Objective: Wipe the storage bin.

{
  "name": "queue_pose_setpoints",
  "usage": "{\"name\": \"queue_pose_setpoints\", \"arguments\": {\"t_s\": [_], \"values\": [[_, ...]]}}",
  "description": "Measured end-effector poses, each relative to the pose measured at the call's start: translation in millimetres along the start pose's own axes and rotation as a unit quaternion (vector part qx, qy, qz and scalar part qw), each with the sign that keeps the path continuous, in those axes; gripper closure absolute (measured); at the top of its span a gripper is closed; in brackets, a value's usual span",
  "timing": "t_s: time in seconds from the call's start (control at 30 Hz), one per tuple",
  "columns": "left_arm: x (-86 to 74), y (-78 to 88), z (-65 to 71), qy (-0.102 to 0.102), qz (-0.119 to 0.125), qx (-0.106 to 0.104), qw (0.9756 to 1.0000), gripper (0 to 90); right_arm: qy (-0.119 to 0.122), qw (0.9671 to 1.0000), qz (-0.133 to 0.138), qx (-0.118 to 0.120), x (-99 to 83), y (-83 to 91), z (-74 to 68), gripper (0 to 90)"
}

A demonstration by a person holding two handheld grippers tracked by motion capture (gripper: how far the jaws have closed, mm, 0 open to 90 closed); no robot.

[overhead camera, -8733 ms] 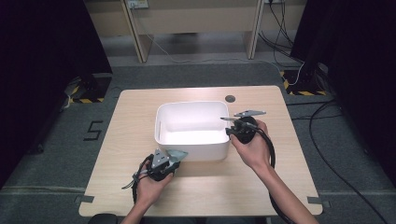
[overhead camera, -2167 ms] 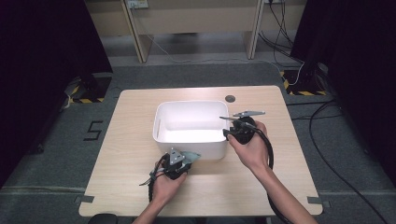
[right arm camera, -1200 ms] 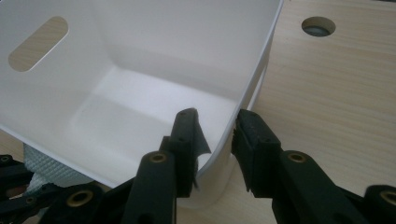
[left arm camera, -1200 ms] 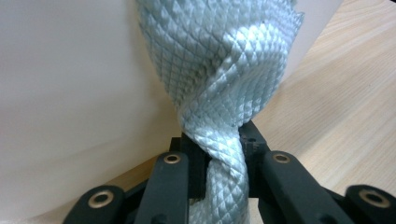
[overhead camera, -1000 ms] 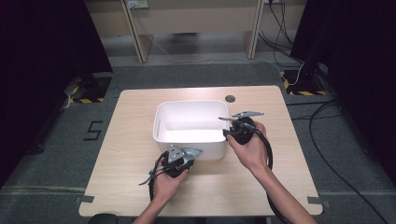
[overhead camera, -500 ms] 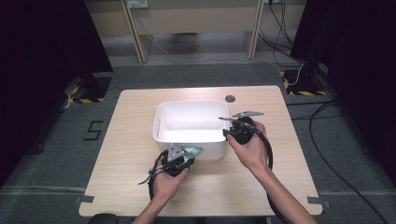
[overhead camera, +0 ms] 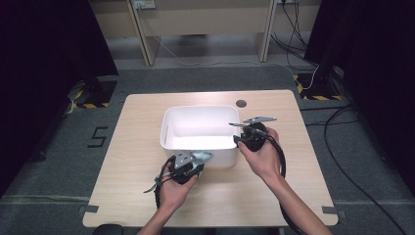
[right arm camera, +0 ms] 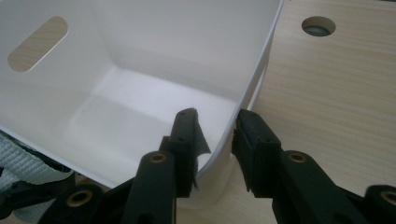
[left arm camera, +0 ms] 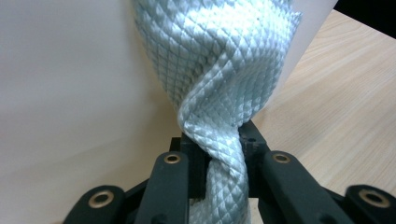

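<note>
Near edge of the table [overhead camera: 122,205]: we had the left gripper [overhead camera: 192,164] in the left hand [overhead camera: 173,188], just in front of the tub's near wall. Its jaws were clamped fully onto a cloth [left arm camera: 219,79], pale quilted weave, twisted where the pads pinched it. In the left gripper view the cloth ran up from the jaws and lay flat against the tub's outer wall; bare wood showed to the right of it. From the high view only a small pale bit of cloth stuck out at the gripper tip, touching or nearly touching the tub's near wall, low down, around mid-wall.

Next out: we held the right gripper [overhead camera: 241,139] in the right hand [overhead camera: 262,156] at the tub's near right corner. Jaws stood partly open and straddled the right wall: one jaw inside, one outside on the table side. We couldn't tell whether the pads actually pressed the wall; a gap showed on the outer side in the right gripper view.

Middle of the table: the tub [overhead camera: 169,125], white, rectangular, open top, slot handle in the left wall. Inside looked bare. The cloth was outside it.

Far edge: a round hole [overhead camera: 241,104] in the tabletop, just beyond the tub's far right corner.
</note>
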State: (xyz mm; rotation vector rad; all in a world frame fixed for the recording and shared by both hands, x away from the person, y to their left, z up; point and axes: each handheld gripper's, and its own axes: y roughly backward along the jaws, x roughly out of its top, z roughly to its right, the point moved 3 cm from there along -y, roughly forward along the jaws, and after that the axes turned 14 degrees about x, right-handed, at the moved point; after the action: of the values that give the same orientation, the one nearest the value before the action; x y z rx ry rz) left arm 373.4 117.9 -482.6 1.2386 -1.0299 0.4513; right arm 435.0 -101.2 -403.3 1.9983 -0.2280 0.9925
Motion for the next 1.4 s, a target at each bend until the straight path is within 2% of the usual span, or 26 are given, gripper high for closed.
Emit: {"name": "queue_pose_setpoints", "arguments": {"t_s": [0.53,0.97,1.4], "values": [[5.1,3.1,2.5,0.001,0.006,0.0,1.0,77.4,0.001,1.0,-0.001,-0.001,0.1,-0.1,-0.4,69.0],[7.6,-0.6,11.3,-0.005,0.004,-0.005,1.0,77.3,0.003,1.0,-0.001,-0.002,0.0,0.0,-0.3,69.0],[6.6,-1.4,10.9,-0.008,0.003,-0.005,0.9999,77.3,0.003,1.0,-0.001,-0.001,-0.1,-0.1,-0.4,68.9]]}}
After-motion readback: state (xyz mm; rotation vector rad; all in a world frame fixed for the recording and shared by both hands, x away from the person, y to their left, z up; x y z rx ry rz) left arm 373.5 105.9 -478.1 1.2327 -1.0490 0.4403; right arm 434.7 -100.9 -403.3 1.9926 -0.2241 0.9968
